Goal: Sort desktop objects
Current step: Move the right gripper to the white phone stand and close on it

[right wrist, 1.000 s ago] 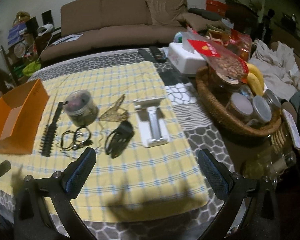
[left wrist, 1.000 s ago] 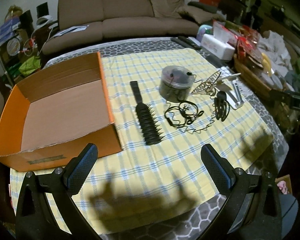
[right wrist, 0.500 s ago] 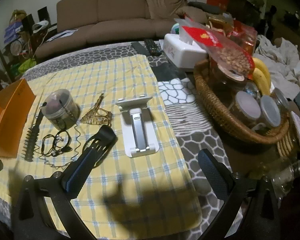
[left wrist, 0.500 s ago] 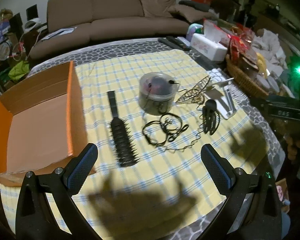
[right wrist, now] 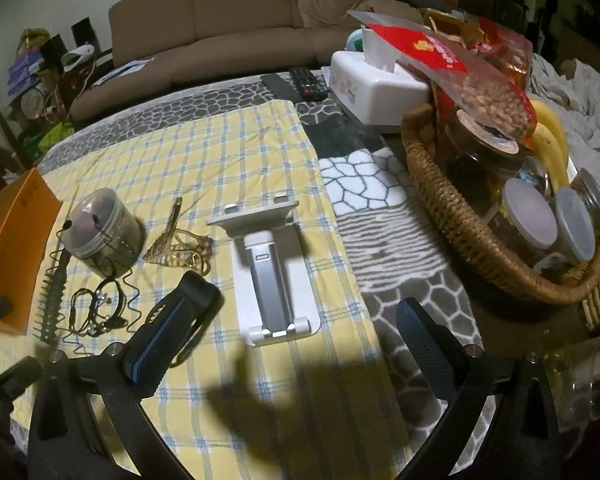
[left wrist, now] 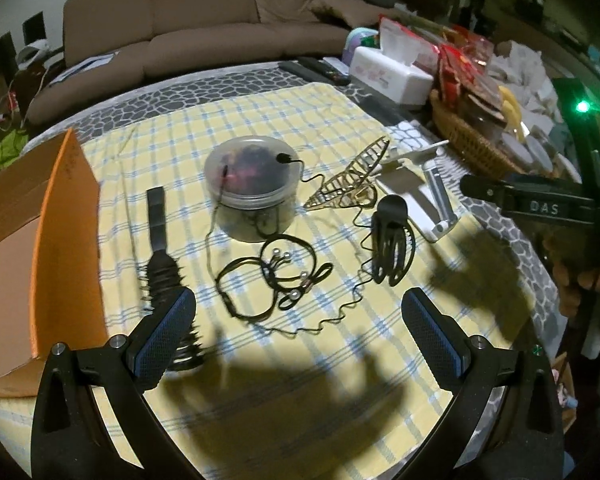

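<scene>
On the yellow checked cloth (left wrist: pixel 260 116) lie a black hairbrush (left wrist: pixel 162 264), a clear lidded jar (left wrist: pixel 252 184), black hair ties with beads (left wrist: pixel 276 276), a gold wire clip (left wrist: pixel 352 180), a black claw clip (left wrist: pixel 392 236) and a white phone stand (right wrist: pixel 270 272). An open orange cardboard box (left wrist: pixel 32 240) sits at the left. My left gripper (left wrist: pixel 300 332) is open and empty, above the hair ties, its left finger over the brush head. My right gripper (right wrist: pixel 296 340) is open and empty, just before the phone stand; its left finger overlaps the claw clip (right wrist: pixel 196 292).
A wicker basket (right wrist: pixel 460 232) with jars, bananas and snack bags stands at the right. A white tissue box (right wrist: pixel 376 84) and remote controls (right wrist: pixel 306 82) lie at the table's far side. A brown sofa (right wrist: pixel 236 36) is behind. A glass (right wrist: pixel 580 380) stands at the near right edge.
Both grippers have moved forward and to the right over the cloth. The objects loom larger; the box has slid toward the left edge of both views. Nothing has been picked up.
</scene>
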Motion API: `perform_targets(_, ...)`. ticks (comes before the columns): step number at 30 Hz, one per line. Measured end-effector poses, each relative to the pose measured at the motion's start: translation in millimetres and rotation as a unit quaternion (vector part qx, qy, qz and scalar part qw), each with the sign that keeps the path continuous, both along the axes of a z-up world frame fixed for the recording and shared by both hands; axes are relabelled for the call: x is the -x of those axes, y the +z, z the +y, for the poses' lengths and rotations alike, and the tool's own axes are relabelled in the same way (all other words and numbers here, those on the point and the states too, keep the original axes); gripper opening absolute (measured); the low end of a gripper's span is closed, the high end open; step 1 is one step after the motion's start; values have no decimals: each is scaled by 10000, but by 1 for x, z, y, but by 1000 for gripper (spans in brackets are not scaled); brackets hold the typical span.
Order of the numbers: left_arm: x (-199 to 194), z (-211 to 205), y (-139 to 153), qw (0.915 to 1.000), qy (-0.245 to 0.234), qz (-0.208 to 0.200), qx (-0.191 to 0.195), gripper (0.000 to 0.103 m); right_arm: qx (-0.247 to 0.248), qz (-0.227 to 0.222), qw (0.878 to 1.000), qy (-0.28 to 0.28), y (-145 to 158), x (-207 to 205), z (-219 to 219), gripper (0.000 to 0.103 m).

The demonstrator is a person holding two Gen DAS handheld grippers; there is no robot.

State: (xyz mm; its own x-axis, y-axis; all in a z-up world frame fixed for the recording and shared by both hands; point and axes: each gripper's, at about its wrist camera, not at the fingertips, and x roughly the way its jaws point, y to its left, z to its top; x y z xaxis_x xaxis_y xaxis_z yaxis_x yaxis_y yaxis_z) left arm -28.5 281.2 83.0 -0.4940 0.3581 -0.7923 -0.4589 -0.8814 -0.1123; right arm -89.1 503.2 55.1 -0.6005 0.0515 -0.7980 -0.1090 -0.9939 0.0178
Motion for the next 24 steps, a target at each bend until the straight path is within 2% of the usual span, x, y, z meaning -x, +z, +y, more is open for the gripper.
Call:
perform_targets(7, 4, 23, -4, 9998, -186, -1, -10, 103, -133, 23, 9999, 88, -4, 16, -4, 102)
perform_targets(13, 8, 53, -3, 9992, -351, 1, -214, 103, -310, -106, 9991, 258, -13, 33, -5, 98)
perform_targets(16, 5, 67, -1, 9986, -409, 23, -335, 103, -315, -261, 9984, 400, -17, 43, -4, 88)
perform_targets(18, 1, 75, 3, 9978, -482, 96, -445, 103, -211, -482, 9971, 550, -21, 52, -1, 77)
perform_targets(19, 0, 78, 4, 9976, -512, 108, -460, 103, -167, -575, 9964, 604, -23, 56, 1, 74)
perform_targets(21, -1, 87, 4, 9973, -582, 97, -435, 103, -10, -699, 9948, 743, -25, 62, 3, 61)
perform_targets(24, 2, 96, 1, 9973, -610, 51, -407, 103, 9, -816, 9930, 850, -29, 67, 1, 47)
